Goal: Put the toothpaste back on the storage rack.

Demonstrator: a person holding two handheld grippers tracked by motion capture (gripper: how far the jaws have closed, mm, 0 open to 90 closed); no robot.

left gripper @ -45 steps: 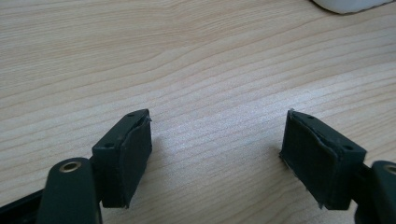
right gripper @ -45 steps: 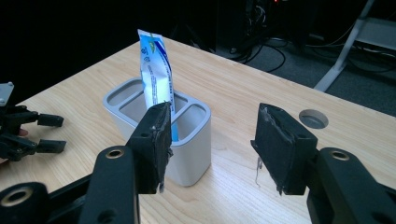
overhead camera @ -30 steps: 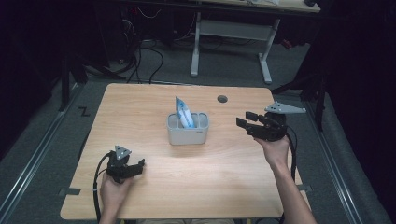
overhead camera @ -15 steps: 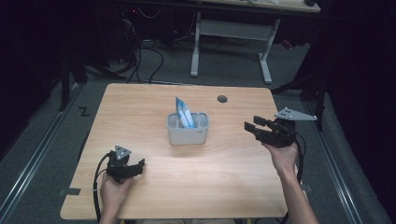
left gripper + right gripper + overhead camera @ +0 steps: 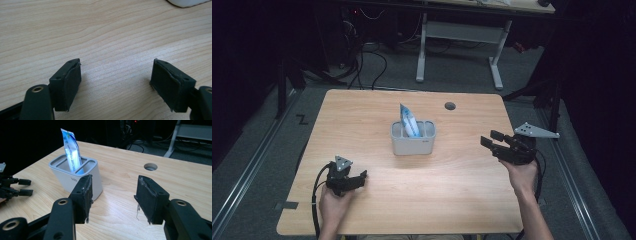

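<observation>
Your grey holder (image 5: 413, 141) keeps one blue-white sachet (image 5: 408, 120) upright in its middle slot; print unreadable. Both grippers' jaws stand open, empty.

- Left gripper (image 5: 357, 178): held low in the person's left hand (image 5: 333, 199), jaws parted, nothing between the pads (image 5: 71, 82).
- Right gripper (image 5: 490, 141): held in the right hand (image 5: 522, 175), forearm extended, jaws parted and empty, roughly level.
</observation>
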